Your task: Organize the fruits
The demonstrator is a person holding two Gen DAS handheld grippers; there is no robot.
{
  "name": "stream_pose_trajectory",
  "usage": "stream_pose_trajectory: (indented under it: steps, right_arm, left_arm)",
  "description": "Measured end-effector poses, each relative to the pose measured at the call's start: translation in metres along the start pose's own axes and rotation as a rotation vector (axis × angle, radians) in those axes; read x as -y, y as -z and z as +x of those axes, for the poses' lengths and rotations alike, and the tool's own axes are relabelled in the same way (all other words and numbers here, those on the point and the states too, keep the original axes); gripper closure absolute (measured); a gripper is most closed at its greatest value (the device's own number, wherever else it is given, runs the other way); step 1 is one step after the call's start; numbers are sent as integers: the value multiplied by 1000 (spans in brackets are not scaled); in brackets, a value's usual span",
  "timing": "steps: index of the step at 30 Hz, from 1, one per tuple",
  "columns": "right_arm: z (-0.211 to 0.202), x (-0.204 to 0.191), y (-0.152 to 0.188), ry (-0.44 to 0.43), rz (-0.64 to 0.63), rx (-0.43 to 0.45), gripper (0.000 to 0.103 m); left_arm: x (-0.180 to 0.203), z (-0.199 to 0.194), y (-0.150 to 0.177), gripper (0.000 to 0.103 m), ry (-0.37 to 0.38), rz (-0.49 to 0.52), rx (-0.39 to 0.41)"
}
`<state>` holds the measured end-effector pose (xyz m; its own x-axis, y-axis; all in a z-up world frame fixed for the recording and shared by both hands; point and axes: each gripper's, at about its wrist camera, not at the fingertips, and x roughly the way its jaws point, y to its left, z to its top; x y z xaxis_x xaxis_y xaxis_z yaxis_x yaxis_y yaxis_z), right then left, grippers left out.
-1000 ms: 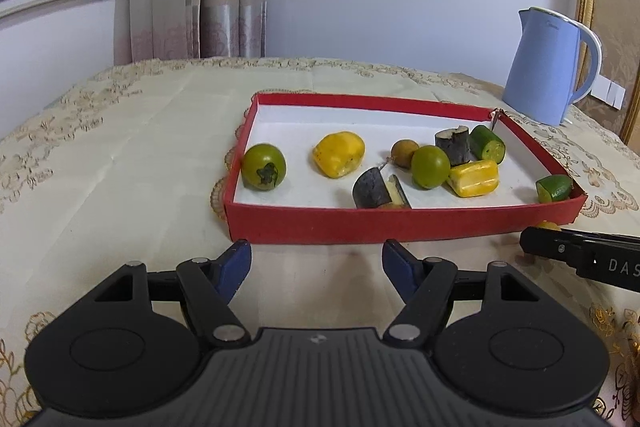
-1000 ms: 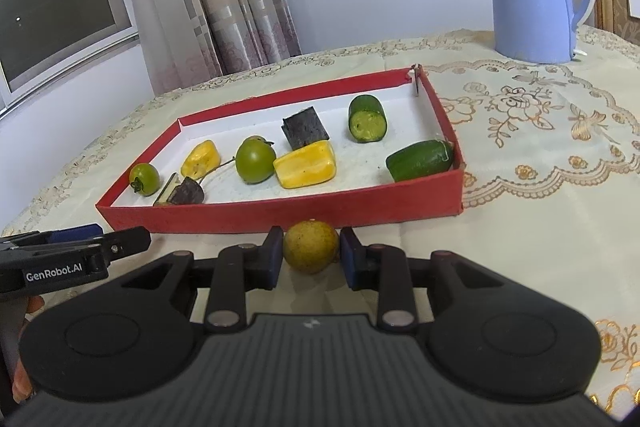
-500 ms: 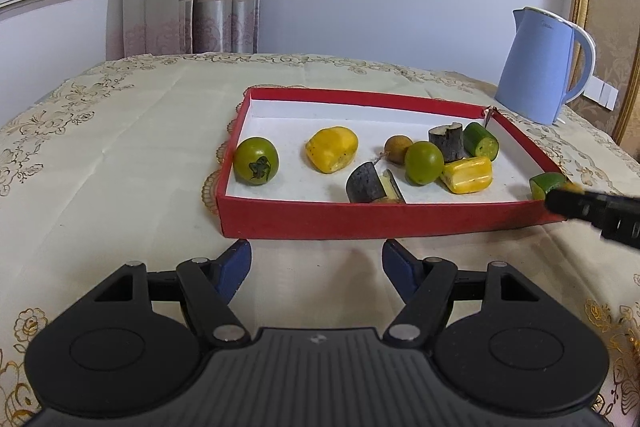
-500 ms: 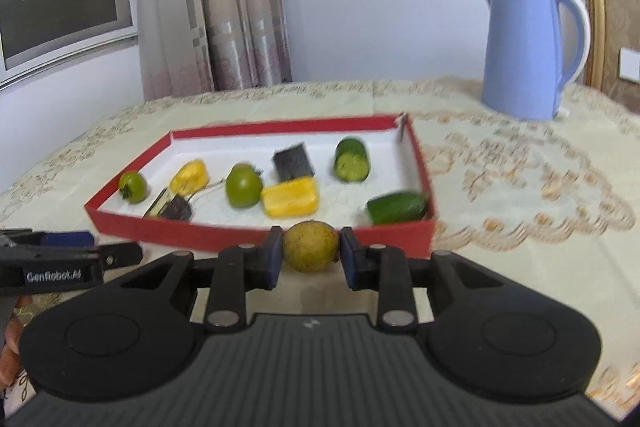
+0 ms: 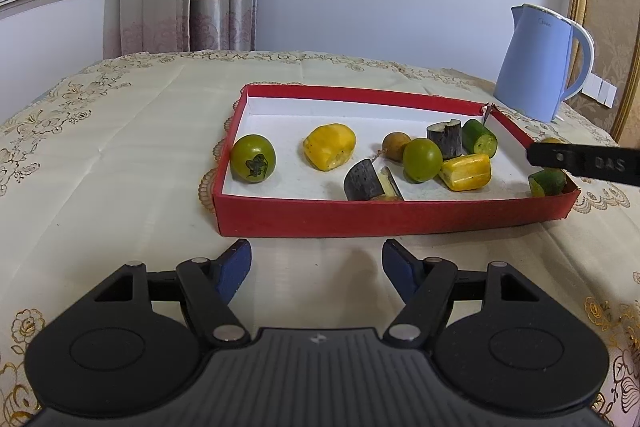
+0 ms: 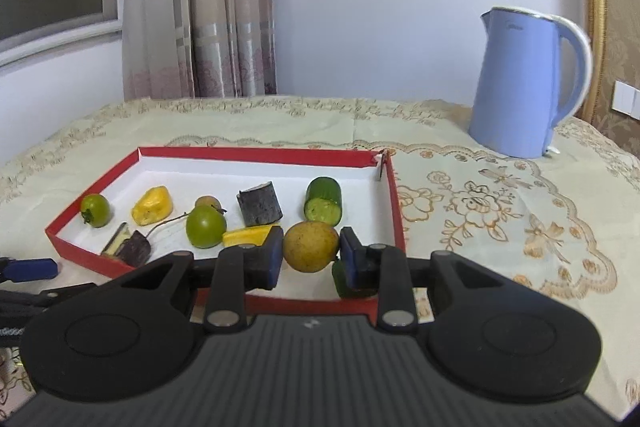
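My right gripper (image 6: 311, 259) is shut on a round yellow-brown fruit (image 6: 310, 246), held above the near right corner of the red tray (image 6: 256, 155). Inside the tray lie a green tomato (image 6: 95, 209), a yellow piece (image 6: 153, 205), a second green fruit (image 6: 205, 226), dark chunks (image 6: 259, 203) and a cucumber piece (image 6: 324, 200). In the left wrist view my left gripper (image 5: 316, 265) stands open over the cloth, just short of the tray's front wall (image 5: 392, 217), with nothing between its fingers. The right gripper's finger (image 5: 584, 163) reaches in over the tray's right end.
A blue electric kettle (image 6: 524, 83) stands at the back right on the embroidered tablecloth (image 6: 500, 195). Curtains (image 6: 200, 3) and a window lie behind the table. A small brown fruit (image 5: 395, 145) with a stem sits mid-tray.
The right gripper has lifted the yellow-brown fruit off the cloth and carried it over the tray's front wall. The left gripper has stayed put.
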<state>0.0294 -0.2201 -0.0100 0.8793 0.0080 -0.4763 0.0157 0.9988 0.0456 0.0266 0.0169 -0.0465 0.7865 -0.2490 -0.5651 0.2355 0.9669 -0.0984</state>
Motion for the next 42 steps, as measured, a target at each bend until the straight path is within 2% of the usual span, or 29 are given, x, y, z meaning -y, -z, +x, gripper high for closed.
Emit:
stream_pose_trajectory:
  steps: [6, 13, 25, 26, 27, 28, 30, 32, 35, 37, 42]
  right_arm:
    - [22, -3, -9, 23, -50, -34, 74]
    - [50, -7, -8, 47, -98, -127, 74]
    - [60, -16, -7, 54, -117, -138, 73]
    - [60, -16, -7, 54, -114, -135, 71]
    - [59, -16, -6, 63, -111, -126, 59]
    - [57, -14, -6, 76, -102, -116, 41]
    - [47, -9, -4, 92, -63, -70, 24]
    - [33, -6, -3, 106, -30, -23, 24]
    - [9, -6, 4, 66, 23, 30, 23]
    - [-8, -9, 15, 31, 54, 67, 12]
    - [-32, -23, 37, 0, 34, 164, 7]
  left_arm:
    - [-1, 1, 0, 31, 4, -1, -1]
    - [-2, 0, 0, 31, 7, -4, -1]
    - [-1, 1, 0, 28, 12, -2, -4]
    - [0, 1, 0, 28, 13, -2, -4]
    - [0, 1, 0, 28, 12, -2, -4]
    - [0, 1, 0, 28, 12, -1, -4]
    - [0, 1, -1, 28, 11, 0, -4]
    - [0, 1, -1, 28, 7, 2, -4]
    - [1, 2, -1, 28, 2, 7, -6]
    - [2, 2, 0, 28, -2, 12, -7]
    - [6, 1, 0, 28, -39, 27, -5]
